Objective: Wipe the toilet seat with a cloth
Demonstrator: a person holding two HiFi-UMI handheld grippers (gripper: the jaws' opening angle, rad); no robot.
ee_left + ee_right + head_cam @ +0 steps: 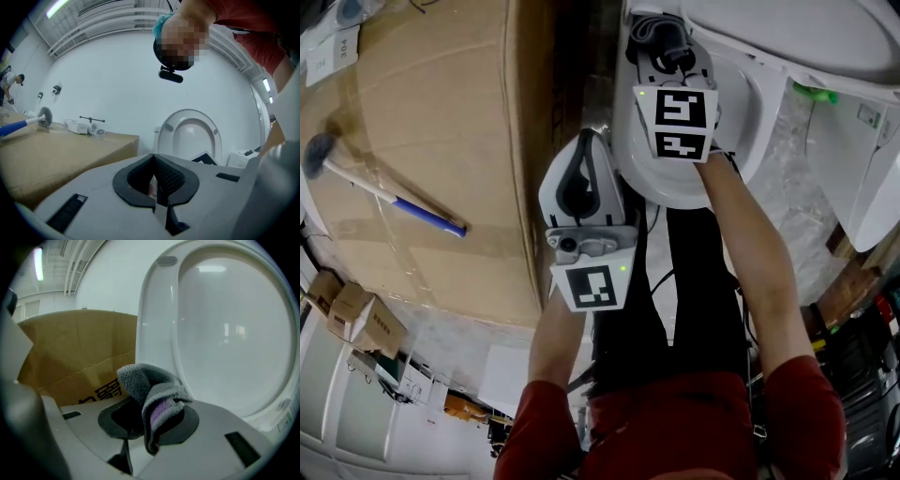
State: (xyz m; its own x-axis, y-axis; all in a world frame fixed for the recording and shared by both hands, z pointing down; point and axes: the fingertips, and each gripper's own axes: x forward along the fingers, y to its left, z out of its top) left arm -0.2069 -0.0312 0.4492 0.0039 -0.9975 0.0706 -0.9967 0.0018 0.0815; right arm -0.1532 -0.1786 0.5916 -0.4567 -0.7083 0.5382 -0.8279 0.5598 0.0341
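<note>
- The cloth [140,380] is grey with a lilac patch inside its fold. It is bunched up and clamped in the right tool [150,420], whose jaws are closed on it.
- Its long axis runs roughly up and down in the right gripper view. It rises out of the jaws, folds over, and a loose end droops back over the tool's body toward the camera.
- Just behind the cloth stands the toilet seat [157,329]. It is raised upright, with the long axis of its oval running up and down. The lid [234,333] fills the opening.
- The cloth sits in front of the seat's lower left rim. I cannot tell whether it touches.
- In the head view the right tool reaches over the white toilet bowl [675,192], with its marker cube facing up.
- The left tool [155,180] has its jaws together with nothing held. It points level toward the raised seat from further back, beside the bowl.
- A large cardboard box [422,141] stands to the left of the toilet.
- On the box lies a brush [394,202] with a blue handle. Its long axis is slanted, with the head at the far left end.
</note>
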